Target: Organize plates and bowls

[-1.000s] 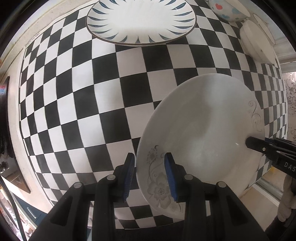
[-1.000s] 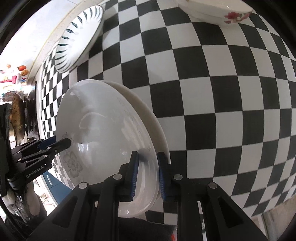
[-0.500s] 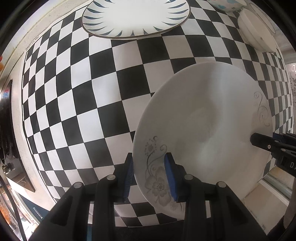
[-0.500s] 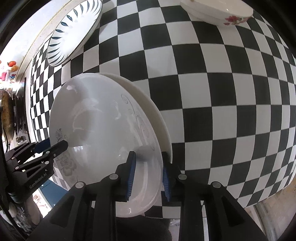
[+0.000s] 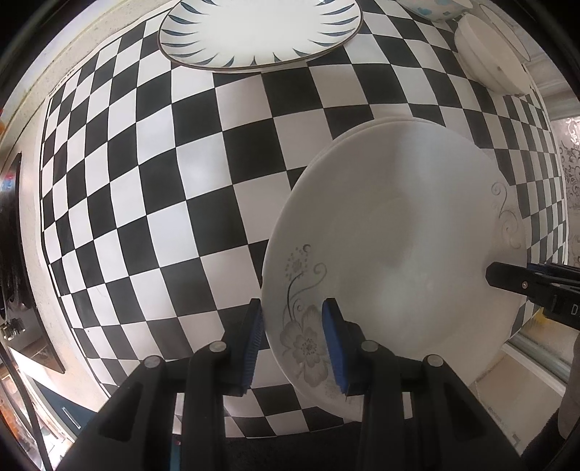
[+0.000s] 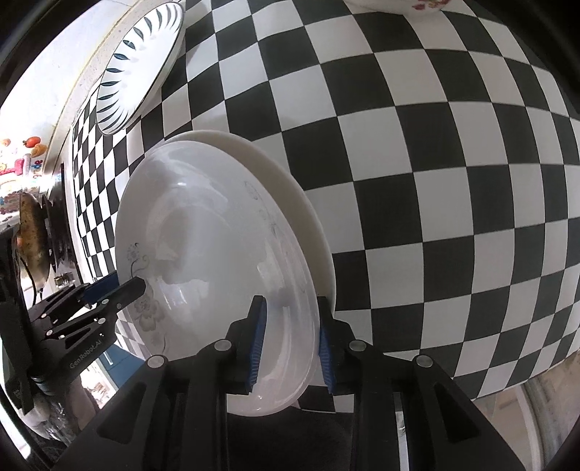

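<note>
A white plate with a grey flower print (image 5: 398,253) lies on top of a plain white plate (image 6: 290,195) on the checkered table; the lower plate's rim shows behind it (image 5: 366,126). My left gripper (image 5: 293,337) is open, its blue pads on either side of the flowered rim. My right gripper (image 6: 290,340) is also open, straddling the rims of both plates at the opposite side. The flower plate also shows in the right wrist view (image 6: 210,253). Each gripper appears in the other's view, the right one (image 5: 525,282) and the left one (image 6: 108,290).
A large plate with blue leaf marks (image 5: 259,30) lies at the far side of the checkered cloth (image 5: 145,181). White bowls (image 5: 489,54) and a dotted bowl (image 5: 431,7) stand far right. A floral bowl (image 6: 417,5) sits beyond. The table edge is close behind both grippers.
The flower plate has come down onto the plain plate. Both grippers have widened from their grip on the rim.
</note>
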A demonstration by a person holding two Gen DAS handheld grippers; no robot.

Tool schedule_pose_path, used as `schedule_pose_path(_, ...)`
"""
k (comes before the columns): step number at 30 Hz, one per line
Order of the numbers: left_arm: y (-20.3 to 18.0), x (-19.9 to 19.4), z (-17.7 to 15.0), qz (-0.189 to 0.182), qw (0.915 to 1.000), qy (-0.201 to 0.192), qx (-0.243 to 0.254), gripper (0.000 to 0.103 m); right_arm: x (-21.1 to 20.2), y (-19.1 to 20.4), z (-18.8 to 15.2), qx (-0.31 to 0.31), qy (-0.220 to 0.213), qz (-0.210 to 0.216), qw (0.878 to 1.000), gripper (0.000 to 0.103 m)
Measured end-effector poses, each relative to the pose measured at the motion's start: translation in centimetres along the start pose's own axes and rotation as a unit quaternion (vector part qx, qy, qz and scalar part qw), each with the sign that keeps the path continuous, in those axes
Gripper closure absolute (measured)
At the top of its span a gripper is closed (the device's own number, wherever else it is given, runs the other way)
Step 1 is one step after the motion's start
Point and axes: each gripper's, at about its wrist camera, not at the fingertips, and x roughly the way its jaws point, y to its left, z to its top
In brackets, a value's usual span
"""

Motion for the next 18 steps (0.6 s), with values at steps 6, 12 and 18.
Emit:
schedule_pose_path(6,0.7,0.2,-0.6,-0.008,1.0000,0.006,0.001,0.072,-0.6,-0.9,0.2,0.006,0.006,0.007,1.000,0.074)
schedule_pose_path(12,0.9,0.6,-2.5,-0.009,0.9999,0.009,0.008,0.072,-0.6,-1.4,0.2,0.014,0.017,0.018,1.000,0.074)
schedule_pose_path(18,0.2,1.4,-4.6,-0.019,0.9996,0.016,0.010,0.072,-0.8,-1.1,-0.4,0.012,0.028,0.002,1.000,0.073)
